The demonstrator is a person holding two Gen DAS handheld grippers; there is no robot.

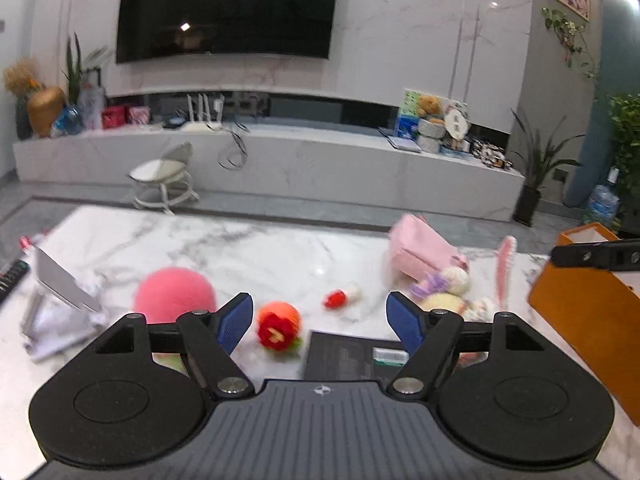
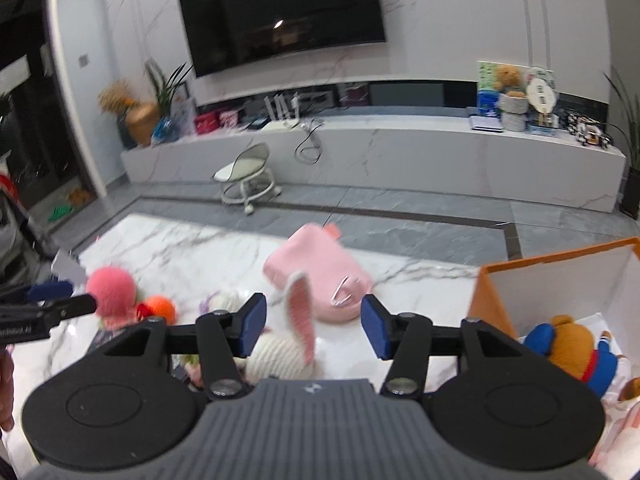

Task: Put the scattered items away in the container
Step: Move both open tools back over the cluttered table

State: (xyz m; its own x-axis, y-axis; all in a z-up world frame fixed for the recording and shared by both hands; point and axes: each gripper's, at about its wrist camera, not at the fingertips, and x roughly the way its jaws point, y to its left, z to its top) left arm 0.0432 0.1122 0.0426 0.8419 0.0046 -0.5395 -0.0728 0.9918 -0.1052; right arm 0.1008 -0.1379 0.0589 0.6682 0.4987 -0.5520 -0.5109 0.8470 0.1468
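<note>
Marble table (image 1: 240, 248) – orange ball (image 1: 279, 322) between open, empty left tongs (image 1: 320, 316) – right tongs (image 2: 312, 326) open, empty

On the white marble tabletop (image 1: 248, 240), a round pink plush ball (image 1: 174, 292) sits at nine o'clock, with an orange knitted fruit with a red flower (image 1: 278, 322) just right of it. A flat black box (image 1: 344, 356) lies at six. The pink fabric pouch (image 1: 420, 250) lies at one o'clock, behind a white knitted long-eared rabbit (image 2: 288, 344). At three stands the orange open container (image 2: 560, 280), a brown teddy bear in blue (image 2: 576, 348) inside.
</note>
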